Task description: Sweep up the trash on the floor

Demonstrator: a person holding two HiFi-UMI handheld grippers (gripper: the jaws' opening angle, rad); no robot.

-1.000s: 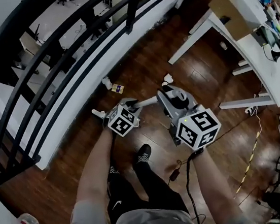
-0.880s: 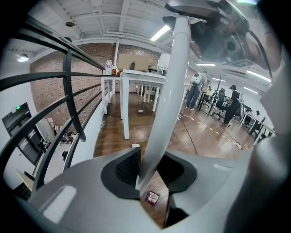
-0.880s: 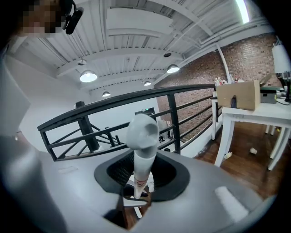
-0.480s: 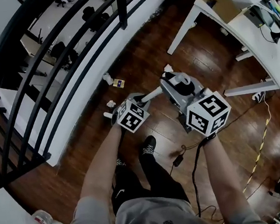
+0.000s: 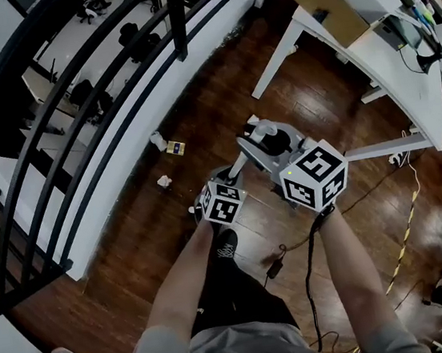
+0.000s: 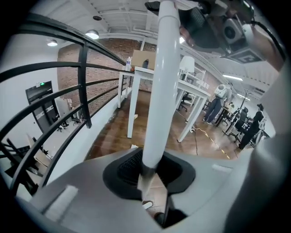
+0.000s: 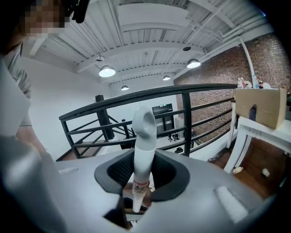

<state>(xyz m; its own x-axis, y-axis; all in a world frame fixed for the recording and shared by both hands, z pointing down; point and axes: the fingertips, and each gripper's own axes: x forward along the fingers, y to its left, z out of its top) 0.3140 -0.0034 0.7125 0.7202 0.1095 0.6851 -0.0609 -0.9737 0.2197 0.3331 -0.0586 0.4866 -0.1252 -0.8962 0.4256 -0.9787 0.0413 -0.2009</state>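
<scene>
While its jaws have just been closing, the left gripper [image 6: 150, 179] is seen clamped on a white handle [image 6: 161, 91], which is pinched between the pads. Higher on the same handle, just below its looped end, the right gripper [image 7: 136, 182] is likewise closed around it. Ahead on the wooden floor [image 5: 195, 102], a crumpled paper wad [image 5: 157, 140], a small yellow box [image 5: 174, 147] and a second wad [image 5: 164, 181] are scattered near the railing base [image 5: 113, 157].

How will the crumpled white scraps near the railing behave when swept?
The scraps look like wadded paper: probably light. On the glossy wood floor they may roll or skitter. The flat packet beside them likely slides instead.
</scene>
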